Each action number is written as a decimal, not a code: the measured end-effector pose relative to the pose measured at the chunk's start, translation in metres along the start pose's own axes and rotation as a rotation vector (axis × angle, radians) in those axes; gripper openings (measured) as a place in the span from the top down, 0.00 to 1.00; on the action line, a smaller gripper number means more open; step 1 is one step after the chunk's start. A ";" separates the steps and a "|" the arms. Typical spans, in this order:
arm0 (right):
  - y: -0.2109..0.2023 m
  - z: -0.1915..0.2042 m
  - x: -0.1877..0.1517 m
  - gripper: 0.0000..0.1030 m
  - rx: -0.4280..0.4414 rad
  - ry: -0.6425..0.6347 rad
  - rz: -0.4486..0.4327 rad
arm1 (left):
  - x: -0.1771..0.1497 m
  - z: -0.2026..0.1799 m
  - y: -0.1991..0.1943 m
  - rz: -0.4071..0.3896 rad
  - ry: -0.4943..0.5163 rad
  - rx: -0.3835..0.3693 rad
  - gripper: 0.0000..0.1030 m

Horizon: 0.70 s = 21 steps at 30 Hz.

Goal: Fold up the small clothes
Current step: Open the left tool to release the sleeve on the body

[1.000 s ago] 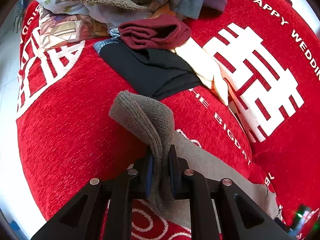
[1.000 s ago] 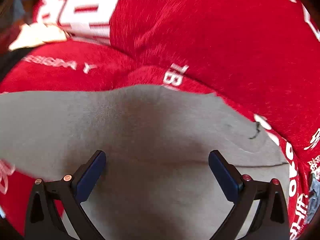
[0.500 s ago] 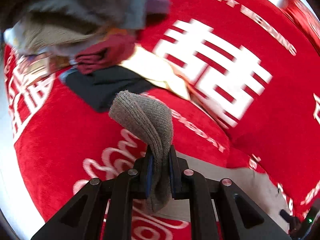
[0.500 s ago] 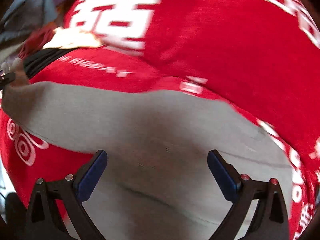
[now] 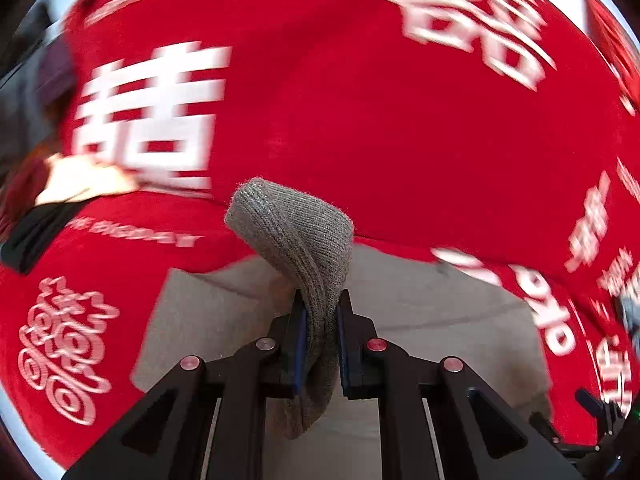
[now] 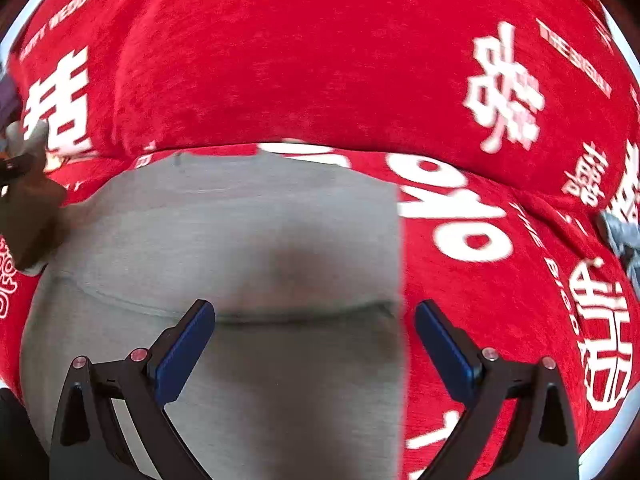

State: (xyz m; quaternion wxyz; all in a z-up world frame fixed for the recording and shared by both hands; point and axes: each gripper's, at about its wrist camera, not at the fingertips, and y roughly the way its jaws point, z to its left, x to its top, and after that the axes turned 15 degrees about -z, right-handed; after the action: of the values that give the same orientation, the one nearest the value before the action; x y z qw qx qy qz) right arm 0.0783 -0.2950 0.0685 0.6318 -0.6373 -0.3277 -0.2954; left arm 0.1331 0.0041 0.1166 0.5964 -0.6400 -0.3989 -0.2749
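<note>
Blur smears much of both views, so the white lettering on the red cloth (image 5: 400,152) can be read only in scraps, and the dark and pale heap of clothes (image 5: 44,184) far off to the left of the left claw (image 5: 322,320) is too smudged to sort into garments. That left claw is pinched tight on a grey knitted sock (image 5: 296,236): the ribbed fabric rises from between the blue pads, arches forward and to the left, and a short tail hangs below the pads toward the camera. How much of the sock lies inside the grip is hidden by the pads themselves. Under and ahead of the left claw lies a flat pale grey garment (image 5: 420,308), spread on the red cloth; its near edge is cut off by the claw's black arms and by the bottom of the picture. The right claw (image 6: 314,328) stands wide apart with nothing between its fingers, and hangs above the same grey garment (image 6: 248,232), whose straight right edge runs just inside the right finger. A faint seam crosses the garment level with the fingertips. At the far left of the right view a dark shape, partly out of frame, cannot be made out. At the far right a small grey-blue scrap (image 6: 622,236) lies on the cloth, cut by the picture's rim. No basket or box shows in either view.
</note>
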 end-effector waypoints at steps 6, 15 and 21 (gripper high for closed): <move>0.010 -0.042 -0.022 0.03 -0.001 0.082 0.024 | -0.038 -0.100 0.038 0.113 0.100 -0.056 0.86; 0.014 -0.079 -0.034 0.03 0.007 0.166 0.021 | -0.082 -0.162 0.068 0.216 0.165 -0.085 0.85; 0.008 -0.078 -0.032 0.03 0.055 0.175 -0.001 | -0.078 -0.140 0.072 0.277 0.063 -0.162 0.19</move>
State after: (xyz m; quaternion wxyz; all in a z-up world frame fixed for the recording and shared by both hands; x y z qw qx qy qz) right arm 0.0680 -0.3745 0.0408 0.6750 -0.5914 -0.2794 -0.3415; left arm 0.1693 -0.1453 0.0319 0.5873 -0.7260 -0.2643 -0.2411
